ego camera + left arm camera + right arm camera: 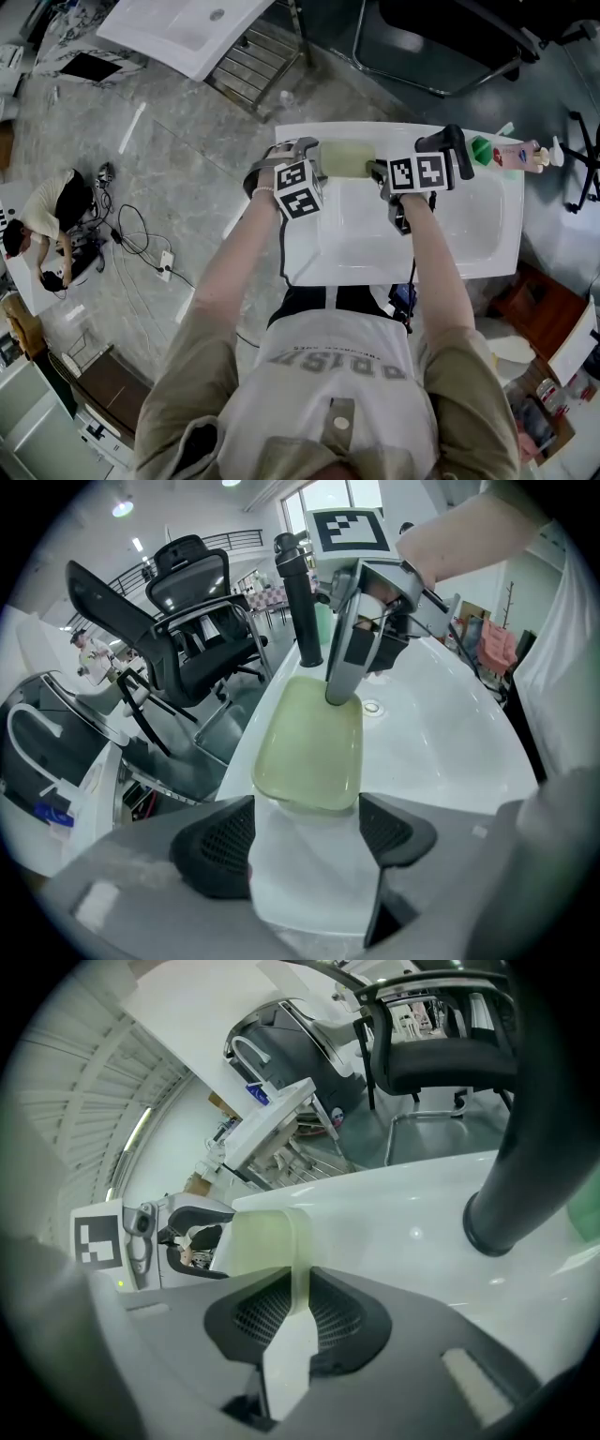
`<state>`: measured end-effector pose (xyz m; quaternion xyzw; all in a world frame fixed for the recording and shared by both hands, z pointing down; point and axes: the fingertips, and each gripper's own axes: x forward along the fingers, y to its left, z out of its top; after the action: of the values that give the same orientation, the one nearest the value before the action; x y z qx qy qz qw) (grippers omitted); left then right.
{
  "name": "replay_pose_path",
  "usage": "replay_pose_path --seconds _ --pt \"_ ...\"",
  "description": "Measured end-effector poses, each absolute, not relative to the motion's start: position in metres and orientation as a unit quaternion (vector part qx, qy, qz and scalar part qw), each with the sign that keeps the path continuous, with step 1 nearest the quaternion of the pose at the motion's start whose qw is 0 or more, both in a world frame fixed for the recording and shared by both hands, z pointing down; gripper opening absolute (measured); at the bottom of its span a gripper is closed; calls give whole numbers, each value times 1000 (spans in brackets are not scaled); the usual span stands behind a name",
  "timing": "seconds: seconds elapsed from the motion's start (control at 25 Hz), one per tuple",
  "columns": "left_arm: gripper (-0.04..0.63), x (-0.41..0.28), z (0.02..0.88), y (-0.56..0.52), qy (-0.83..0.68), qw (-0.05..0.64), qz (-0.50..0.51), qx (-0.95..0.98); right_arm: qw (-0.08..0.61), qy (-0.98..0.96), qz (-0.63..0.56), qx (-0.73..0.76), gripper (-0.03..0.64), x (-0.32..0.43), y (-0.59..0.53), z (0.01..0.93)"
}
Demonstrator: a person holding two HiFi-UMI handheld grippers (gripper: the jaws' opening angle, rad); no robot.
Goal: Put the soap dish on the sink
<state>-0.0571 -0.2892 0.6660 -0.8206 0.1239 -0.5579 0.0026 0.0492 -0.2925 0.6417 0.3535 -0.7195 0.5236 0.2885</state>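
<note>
At the far left a person (42, 220) crouches on the floor beside a tangle of cables (131, 234), and a second white basin (178, 28) lies on a rack beyond them, well apart from the work. The sink (450, 267) fills the middle of the head view, and both grippers reach over its back rim. The left gripper (304, 822) comes in at the back left corner, pointing steeply down. Its jaws stand wide apart, and the near short end of the dish (347, 159) lies just at the tips of its pads (217, 847); whether those pads touch the dish cannot be told. The pale green dish lies lengthwise along the back rim, left of centre, close beside the back edge; I cannot tell whether it rests on the rim or hangs just above it. The right gripper (293, 1283) meets the dish at its right end, with its jaws clamped on the thin raised edge, which runs edge-on between the two pads. Just right of that gripper the black faucet (457, 150) stands upright on the back rim. Farther right, toward the back right corner, sit a small green object (481, 150) and some bottles (523, 156). A black chair (450, 28) stands beyond the sink.
</note>
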Motion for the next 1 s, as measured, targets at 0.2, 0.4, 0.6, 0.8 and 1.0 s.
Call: replay_pose_path --seconds 0.2,0.4,0.6,0.8,1.0 --pt "364 -54 667 -290 126 2 -556 -822 281 -713 536 354 58 49 -294 646" --pt "364 -53 669 -293 125 12 -558 -820 285 -709 540 352 60 49 -296 649" --pt "364 -51 669 -296 131 7 -554 -822 297 -712 527 357 64 50 -301 651" --pt "364 -50 669 -297 132 12 -556 -821 305 -711 521 360 69 52 -301 653" --pt "364 -49 668 -300 134 14 -556 -820 305 -710 523 361 69 52 -303 654"
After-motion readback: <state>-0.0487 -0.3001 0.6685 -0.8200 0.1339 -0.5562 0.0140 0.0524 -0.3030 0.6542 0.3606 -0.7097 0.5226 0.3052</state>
